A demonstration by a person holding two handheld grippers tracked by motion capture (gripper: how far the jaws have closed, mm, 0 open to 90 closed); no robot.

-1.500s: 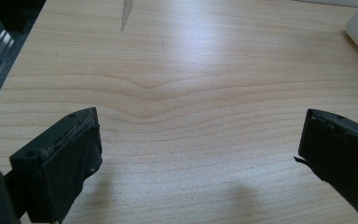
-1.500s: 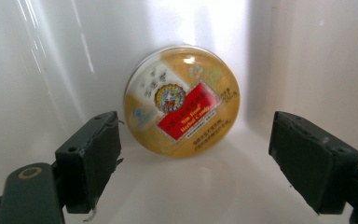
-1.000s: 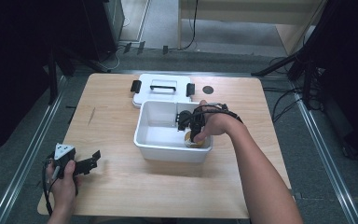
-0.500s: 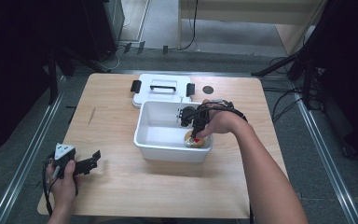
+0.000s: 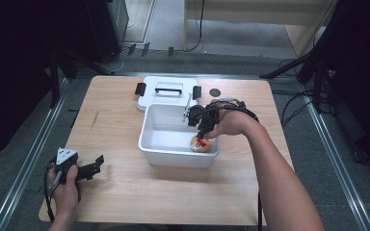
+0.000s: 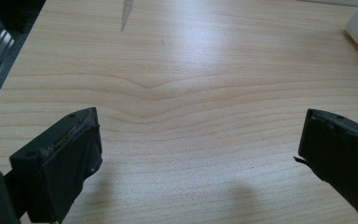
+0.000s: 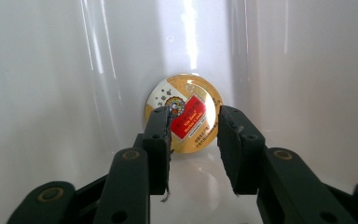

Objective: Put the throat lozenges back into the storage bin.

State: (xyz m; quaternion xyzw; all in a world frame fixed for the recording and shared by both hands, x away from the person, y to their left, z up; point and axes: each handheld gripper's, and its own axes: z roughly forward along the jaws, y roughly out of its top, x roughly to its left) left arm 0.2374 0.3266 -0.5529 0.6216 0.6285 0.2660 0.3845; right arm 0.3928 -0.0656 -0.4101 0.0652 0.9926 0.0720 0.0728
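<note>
A round gold tin with a red label (image 7: 183, 113) lies on the floor of the white bin (image 5: 173, 156), in its near right corner (image 5: 201, 145). My right gripper (image 7: 193, 121) reaches down into the bin (image 7: 51, 93) just above the tin, jaws a little apart, the tin showing through the gap and not pinched. From above, the right gripper (image 5: 202, 134) hangs over the tin with the hand behind it. My left gripper (image 5: 95, 166) rests low over the table's near left part, open wide over bare wood (image 6: 200, 135).
The bin's white lid (image 5: 166, 91) with a black handle and side clips lies flat just behind the bin. A small dark round mark (image 5: 215, 92) sits on the table right of the lid. A grey streak (image 6: 127, 11) marks the wood left of the bin.
The right gripper has moved lower into the bin's near right corner, and the tin now lies on the bin floor. The left gripper has stayed put.
</note>
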